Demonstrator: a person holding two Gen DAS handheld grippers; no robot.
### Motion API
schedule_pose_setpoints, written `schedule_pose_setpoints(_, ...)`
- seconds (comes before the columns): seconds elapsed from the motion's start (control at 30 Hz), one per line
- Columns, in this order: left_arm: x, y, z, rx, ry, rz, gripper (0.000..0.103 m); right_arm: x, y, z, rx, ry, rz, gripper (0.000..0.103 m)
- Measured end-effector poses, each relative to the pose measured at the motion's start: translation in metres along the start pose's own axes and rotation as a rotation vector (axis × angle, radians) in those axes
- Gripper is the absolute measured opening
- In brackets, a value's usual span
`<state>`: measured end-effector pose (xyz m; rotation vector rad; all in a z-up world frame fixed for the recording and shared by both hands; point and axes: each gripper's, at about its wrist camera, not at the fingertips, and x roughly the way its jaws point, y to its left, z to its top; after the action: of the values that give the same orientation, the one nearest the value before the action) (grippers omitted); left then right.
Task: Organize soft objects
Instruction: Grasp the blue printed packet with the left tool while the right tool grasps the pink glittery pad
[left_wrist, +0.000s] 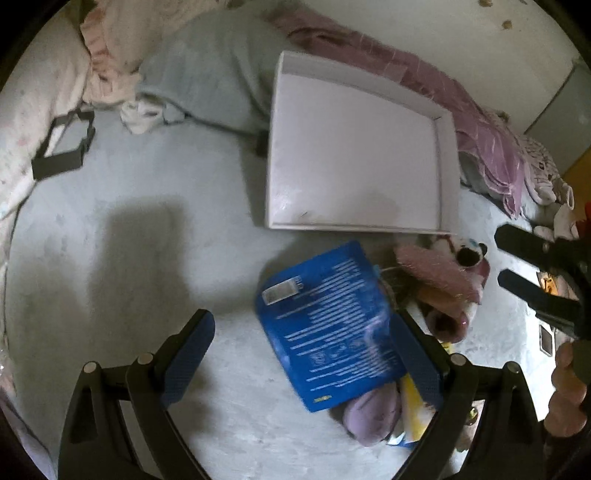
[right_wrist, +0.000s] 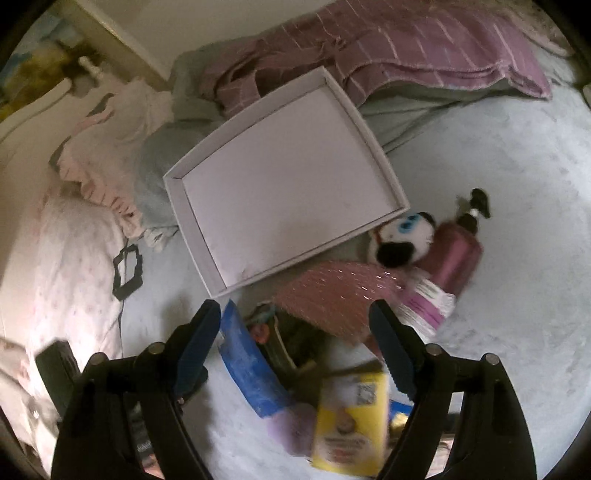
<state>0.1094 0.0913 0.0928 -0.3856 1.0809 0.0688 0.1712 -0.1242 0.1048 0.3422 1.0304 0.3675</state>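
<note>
A shallow white box (left_wrist: 354, 155) (right_wrist: 284, 192) lies on the pale bed sheet with nothing in it. Just below it is a heap: a blue packet (left_wrist: 325, 325) (right_wrist: 251, 365), a pink sequined cushion (left_wrist: 436, 273) (right_wrist: 332, 299), a panda plush (left_wrist: 469, 251) (right_wrist: 402, 236), a lilac soft toy (left_wrist: 373, 410) (right_wrist: 288, 424) and a yellow carton (right_wrist: 351, 417). My left gripper (left_wrist: 306, 350) is open above the blue packet, its right finger over the packet's edge. My right gripper (right_wrist: 295, 347) is open over the heap, gripping nothing, and also shows in the left wrist view (left_wrist: 535, 266).
A pink pump bottle (right_wrist: 454, 254) lies beside the panda. A purple blanket (right_wrist: 424, 48) and a grey-green blanket (left_wrist: 207, 74) are bunched behind the box, with a frilled pink pillow (right_wrist: 103, 147) to the left. A black frame (left_wrist: 62, 147) rests on the sheet. A hand (left_wrist: 565, 387) holds the right gripper.
</note>
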Motion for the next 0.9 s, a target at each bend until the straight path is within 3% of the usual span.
schedule_pose_setpoints(0.17,0.019,0.007,0.001,0.009,0.085,-0.007,0.097,0.01,-0.02,-0.011,0.112,-0.044,-0.023,0.077)
schedule_pose_setpoints(0.23,0.03,0.011,-0.001,-0.025,0.133,-0.038,0.097,0.016,-0.029,-0.01,0.141,-0.018,-0.067,0.057)
schedule_pose_setpoints(0.27,0.037,0.013,-0.002,-0.052,0.165,-0.057,0.097,0.016,-0.034,-0.008,0.158,-0.003,-0.065,0.055)
schedule_pose_setpoints(0.37,0.053,0.015,-0.005,-0.098,0.222,-0.083,0.097,0.007,-0.044,-0.007,0.189,-0.017,-0.033,0.055)
schedule_pose_setpoints(0.47,0.067,0.011,-0.008,-0.105,0.249,-0.053,0.097,0.007,-0.046,-0.006,0.192,0.014,-0.013,0.055)
schedule_pose_setpoints(0.63,0.082,0.004,-0.018,-0.153,0.286,-0.14,0.095,0.023,-0.046,-0.008,0.205,0.075,0.001,0.053)
schedule_pose_setpoints(0.9,0.071,0.001,-0.019,-0.172,0.235,-0.138,0.06,0.043,-0.048,-0.011,0.242,0.119,0.013,0.04)
